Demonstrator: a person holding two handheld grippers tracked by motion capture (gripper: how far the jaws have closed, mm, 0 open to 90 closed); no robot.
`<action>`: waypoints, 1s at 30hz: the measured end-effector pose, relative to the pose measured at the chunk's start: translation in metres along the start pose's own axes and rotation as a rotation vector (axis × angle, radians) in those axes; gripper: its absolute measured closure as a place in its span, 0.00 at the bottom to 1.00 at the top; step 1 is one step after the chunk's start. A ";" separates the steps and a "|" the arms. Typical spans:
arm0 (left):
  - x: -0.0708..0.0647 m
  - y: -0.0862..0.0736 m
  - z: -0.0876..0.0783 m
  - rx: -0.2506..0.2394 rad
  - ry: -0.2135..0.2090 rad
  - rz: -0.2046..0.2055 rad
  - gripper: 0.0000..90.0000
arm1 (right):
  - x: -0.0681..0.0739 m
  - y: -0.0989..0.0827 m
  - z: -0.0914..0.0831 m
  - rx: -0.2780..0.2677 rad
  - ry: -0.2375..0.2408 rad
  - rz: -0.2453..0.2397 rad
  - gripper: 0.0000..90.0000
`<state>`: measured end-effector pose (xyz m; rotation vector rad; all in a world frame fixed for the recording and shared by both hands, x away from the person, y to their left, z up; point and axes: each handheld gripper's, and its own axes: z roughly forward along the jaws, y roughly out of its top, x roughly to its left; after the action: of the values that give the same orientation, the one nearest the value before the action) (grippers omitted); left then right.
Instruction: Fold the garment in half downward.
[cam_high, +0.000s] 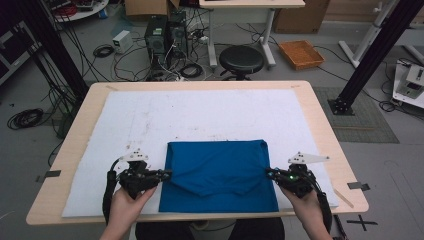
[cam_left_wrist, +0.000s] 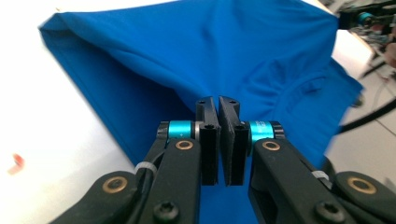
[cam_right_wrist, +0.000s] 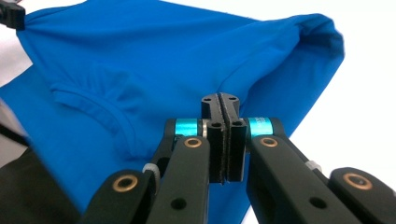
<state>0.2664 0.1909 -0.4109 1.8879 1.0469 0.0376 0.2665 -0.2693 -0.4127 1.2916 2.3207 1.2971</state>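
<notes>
Folded blue shirt (cam_high: 220, 175) lying on the white mat (cam_high: 200, 115) at the near edge of the counter (cam_high: 320, 115). Left tongs (cam_high: 167, 174) clamped on its left edge; right tongs (cam_high: 270, 173) clamped on its right edge.

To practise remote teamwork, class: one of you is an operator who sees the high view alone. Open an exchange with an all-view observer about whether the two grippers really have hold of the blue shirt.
Operator: From above I can't tell. Has the left gripper got the shirt?
Observer: Yes. The left gripper view shows its jaws shut on the shirt's edge, with folds running toward them.
Operator: And the right gripper?
Observer: Its jaws are pressed together on the opposite edge.
Operator: What is that V shape on top?
Observer: Up close it is the neckline, with a curved seam on the upper layer.
</notes>
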 end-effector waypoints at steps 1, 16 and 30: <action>-0.003 -0.003 -0.002 0.005 0.002 0.006 0.96 | 0.002 -0.003 -0.002 0.001 0.002 0.000 1.00; -0.014 -0.037 -0.011 0.052 -0.011 0.001 0.96 | 0.023 -0.036 -0.025 0.038 0.006 -0.035 1.00; 0.004 -0.019 -0.006 -0.041 0.155 0.062 0.64 | 0.011 -0.026 -0.020 -0.028 -0.086 -0.084 0.76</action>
<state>0.2538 0.2012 -0.4234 1.9038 1.0827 0.2433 0.2339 -0.2792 -0.4180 1.2038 2.2645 1.2184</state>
